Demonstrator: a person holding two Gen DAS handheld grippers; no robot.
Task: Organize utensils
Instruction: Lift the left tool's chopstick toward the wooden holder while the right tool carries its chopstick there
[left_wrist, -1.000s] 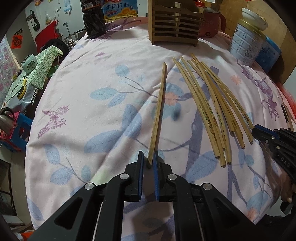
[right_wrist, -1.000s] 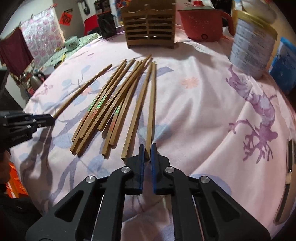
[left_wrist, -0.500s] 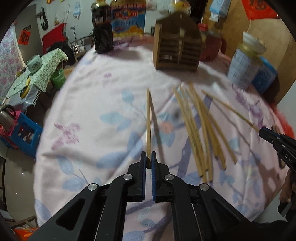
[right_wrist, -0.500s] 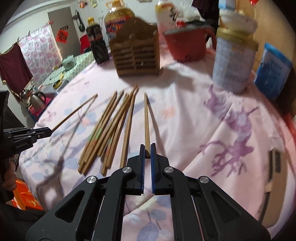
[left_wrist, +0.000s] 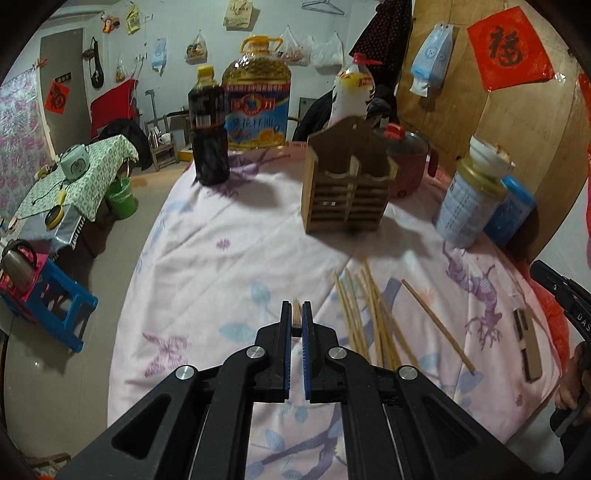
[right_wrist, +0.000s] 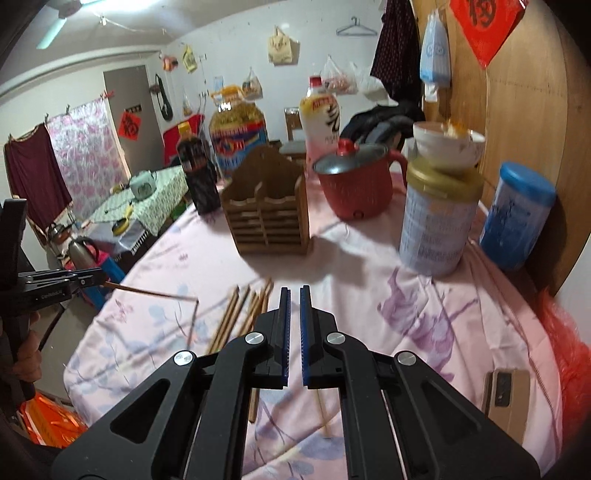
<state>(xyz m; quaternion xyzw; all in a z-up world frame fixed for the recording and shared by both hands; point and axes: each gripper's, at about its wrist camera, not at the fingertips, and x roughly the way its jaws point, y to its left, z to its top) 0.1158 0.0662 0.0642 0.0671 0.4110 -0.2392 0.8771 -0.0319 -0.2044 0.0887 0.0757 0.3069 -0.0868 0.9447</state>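
Note:
My left gripper (left_wrist: 296, 314) is shut on a bamboo chopstick (left_wrist: 296, 313), held above the table and pointing forward; from the right wrist view it sticks out of the left gripper (right_wrist: 79, 280) as a thin stick (right_wrist: 147, 293). My right gripper (right_wrist: 294, 295) has its jaws narrowly apart and nothing shows between them. A single chopstick (left_wrist: 437, 325) lies on the cloth by itself; its end shows below the right gripper (right_wrist: 320, 410). Several chopsticks (left_wrist: 365, 317) lie in a loose bundle on the cloth (right_wrist: 240, 314). The wooden slatted holder (left_wrist: 349, 188) stands upright at the back (right_wrist: 271, 210).
A pink floral tablecloth (left_wrist: 221, 258) covers the round table. Behind stand a dark sauce bottle (left_wrist: 208, 129), an oil jug (left_wrist: 256, 96), a red pot (right_wrist: 356, 181), a tin with a bowl on it (right_wrist: 439, 214) and a blue canister (right_wrist: 517, 218). A phone (right_wrist: 504, 387) lies at right.
Both grippers rose and tilted up. The left one still holds its chopstick. The right one's chopstick has left its jaws and now lies on the cloth.

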